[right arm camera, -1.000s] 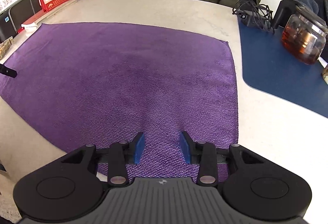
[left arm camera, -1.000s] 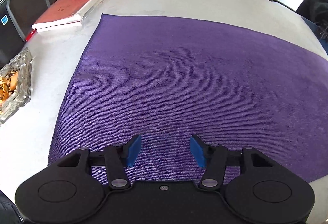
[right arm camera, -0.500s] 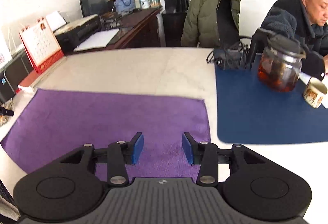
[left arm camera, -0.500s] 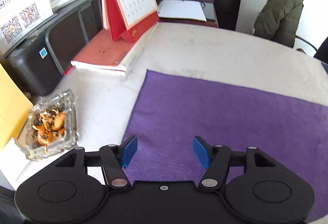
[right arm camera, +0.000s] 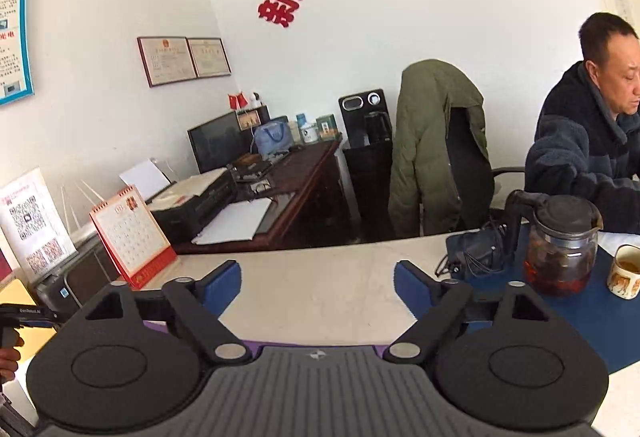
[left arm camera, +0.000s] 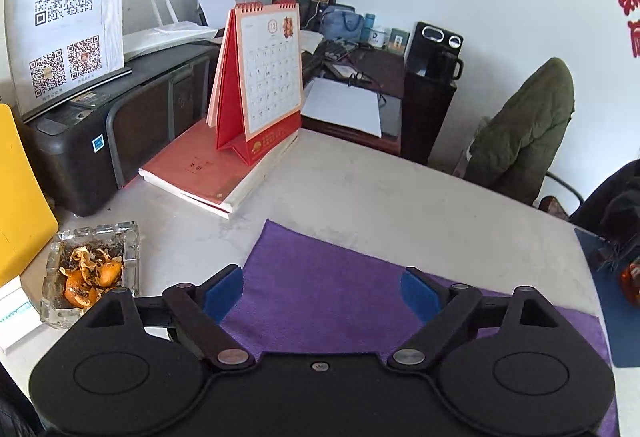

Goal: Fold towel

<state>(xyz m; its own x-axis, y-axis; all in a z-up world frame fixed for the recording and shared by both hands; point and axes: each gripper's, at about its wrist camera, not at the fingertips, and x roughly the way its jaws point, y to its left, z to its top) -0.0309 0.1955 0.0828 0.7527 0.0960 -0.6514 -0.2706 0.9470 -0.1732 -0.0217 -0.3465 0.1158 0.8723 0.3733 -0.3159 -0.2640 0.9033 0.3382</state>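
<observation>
The purple towel (left arm camera: 320,293) lies flat on the pale table (left arm camera: 380,201); the left wrist view shows its far left corner. My left gripper (left arm camera: 322,291) hangs above the towel, its jaws opening wide, with nothing between the blue pads. In the right wrist view only a thin purple strip of the towel (right arm camera: 312,344) shows just above the gripper body. My right gripper (right arm camera: 318,287) is raised and points almost level over the table, its jaws also opening wide and holding nothing. The other gripper's body (right arm camera: 28,315) pokes in at the left edge.
A glass ashtray with orange peel (left arm camera: 90,277) sits left of the towel, beyond it a red book with a desk calendar (left arm camera: 260,89) and a printer (left arm camera: 80,141). On the right lie a blue mat (right arm camera: 600,309), glass teapot (right arm camera: 560,245), cup (right arm camera: 624,273) and cables; a person (right arm camera: 592,141) sits there.
Both grippers have risen and tilted up from the towel, so more of the room shows and less of the towel. Both jaws have spread much wider.
</observation>
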